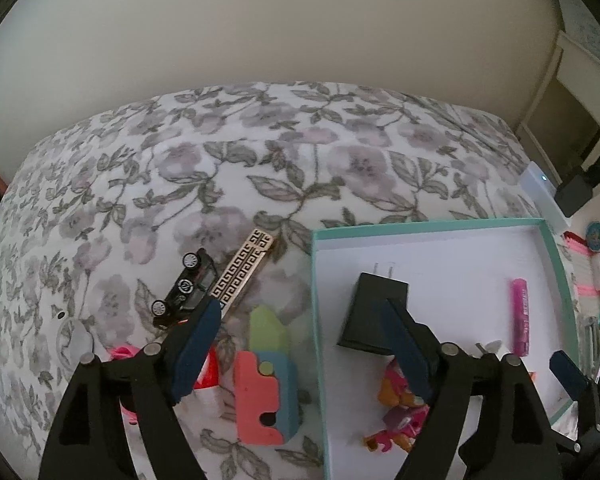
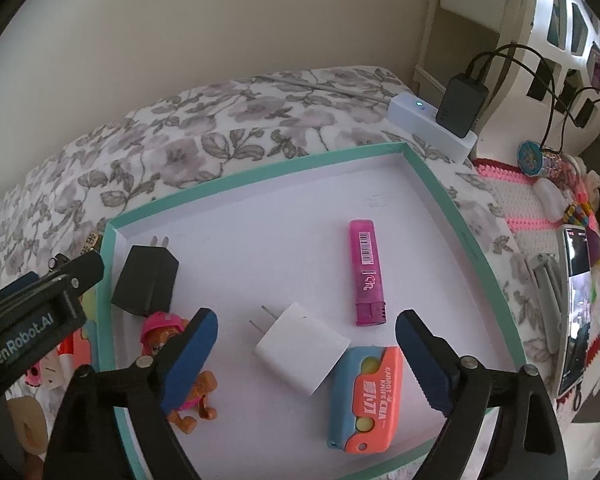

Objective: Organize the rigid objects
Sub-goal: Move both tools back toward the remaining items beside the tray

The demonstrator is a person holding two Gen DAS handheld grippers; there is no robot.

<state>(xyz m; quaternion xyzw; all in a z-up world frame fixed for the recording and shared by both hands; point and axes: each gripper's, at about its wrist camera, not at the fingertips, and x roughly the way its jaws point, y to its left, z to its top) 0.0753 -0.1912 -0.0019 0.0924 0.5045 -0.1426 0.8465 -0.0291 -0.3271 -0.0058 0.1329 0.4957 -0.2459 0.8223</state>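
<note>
A teal-rimmed white box [image 1: 314, 280] [image 2: 452, 200] lies on the floral bed. In it are a black charger [image 1: 374, 308] [image 2: 146, 284], a pink lighter [image 1: 520, 316] [image 2: 366, 272], an orange dog figure [image 1: 400, 416] [image 2: 188, 380], a white charger [image 2: 300, 348] and an orange-blue carrot knife toy [image 2: 364, 396]. Left of the box lie a black toy car [image 1: 184, 288], a gold patterned clip [image 1: 240, 272] and another orange-blue toy [image 1: 266, 392]. My left gripper [image 1: 300, 328] is open above the box's left rim. My right gripper [image 2: 306, 340] is open over the white charger.
A white power strip [image 2: 432, 124] with a black adapter [image 2: 460, 108] sits past the box's far corner. A phone [image 2: 576, 304], a pink knit mat [image 2: 516, 196] and small trinkets crowd the right side. Pink toys [image 2: 48, 372] lie left of the box.
</note>
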